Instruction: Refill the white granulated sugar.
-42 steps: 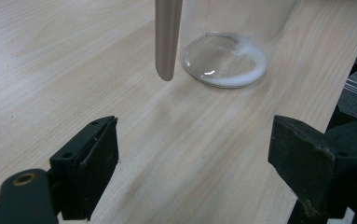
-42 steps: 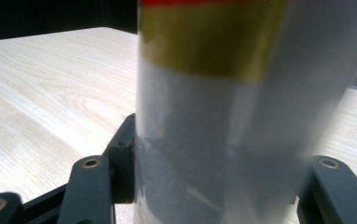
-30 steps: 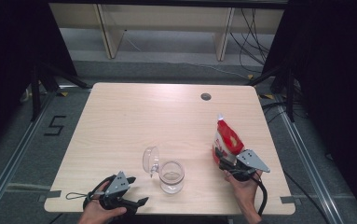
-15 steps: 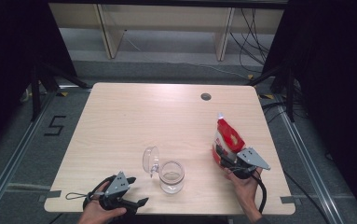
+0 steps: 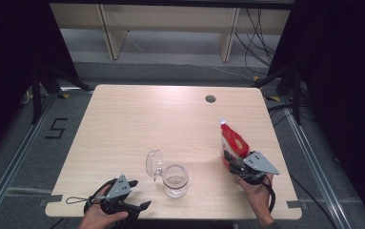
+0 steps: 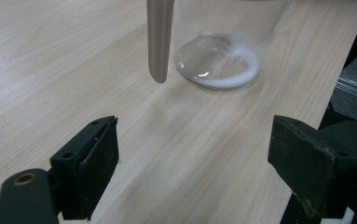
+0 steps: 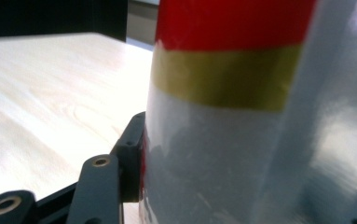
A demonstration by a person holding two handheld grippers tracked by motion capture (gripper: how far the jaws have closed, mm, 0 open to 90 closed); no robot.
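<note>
The pouch (image 5: pixel 232 140) is a standing bag, red at the top with a yellow band and a white lower part, and a small white spout at its upper left corner. It stands on the right side of the surface (image 5: pixel 137 119), near the right edge. In the right gripper view the pouch (image 7: pixel 241 116) sits between the jaws, and the left jaw touches its white lower part.

The right claw (image 5: pixel 235 162) comes from the near side and its jaws have just been closing around the lower part of the pouch; they now grip it. The right hand (image 5: pixel 256 193) holds this tool from below, with the cable hanging by the wrist. The left claw (image 5: pixel 136 195) rests at the near left corner of the surface, held by the left hand (image 5: pixel 99 217). Its jaws stand wide apart with nothing between them, and they point toward the glass jar.

The glass jar (image 5: pixel 176 180) stands near the middle of the near edge, well apart from the pouch. Its clear lid (image 5: pixel 154 163) is swung open to the left. In the left gripper view a little white powder lies around the bottom of the jar (image 6: pixel 218 60).
</note>
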